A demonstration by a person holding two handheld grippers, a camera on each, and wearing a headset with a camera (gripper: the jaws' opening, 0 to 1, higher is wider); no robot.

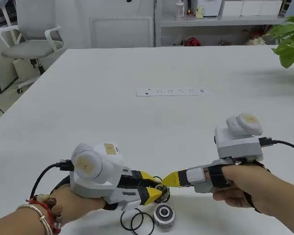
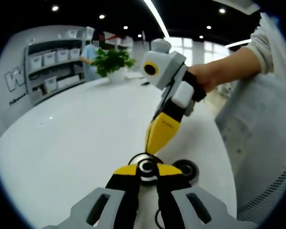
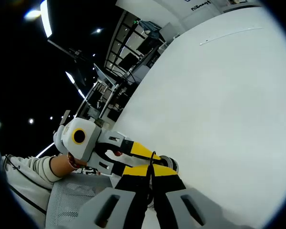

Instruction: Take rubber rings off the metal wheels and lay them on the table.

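Head view: white counter (image 1: 137, 127).

Left gripper (image 1: 157, 188) comes in from 8 o'clock. Its yellow-tipped jaws are closed down to the width of a small round metal wheel (image 1: 161, 189) and clamp it by its sides, held just above the counter near the close edge.

Right gripper (image 1: 165, 181) comes in from 3 o'clock. Its yellow jaws are drawn together to a narrow point, and the tips touch the rim of the held wheel at about 1 o'clock.

Right gripper view: a thin black rubber ring strand (image 3: 152, 157) runs up between the tips of the right jaws, which look pinched on it. I cannot tell how firm the grip is.

Left gripper view: the wheel sits face-on between the left jaws, with a dark band around its rim. The right jaws meet it from 12 o'clock.

On the counter:
- A second metal wheel with a dark hub (image 1: 164, 215) lies at 6 o'clock of the held wheel, just below it.
- Two loose black rubber rings (image 1: 141, 219) overlap each other at 7 o'clock of the held wheel and touch the second wheel's left side.
- A flat white power strip (image 1: 174, 91) lies at 12 o'clock, well apart from the work.
- A leafy green plant (image 1: 289, 36) stands at 2 o'clock by the far corner
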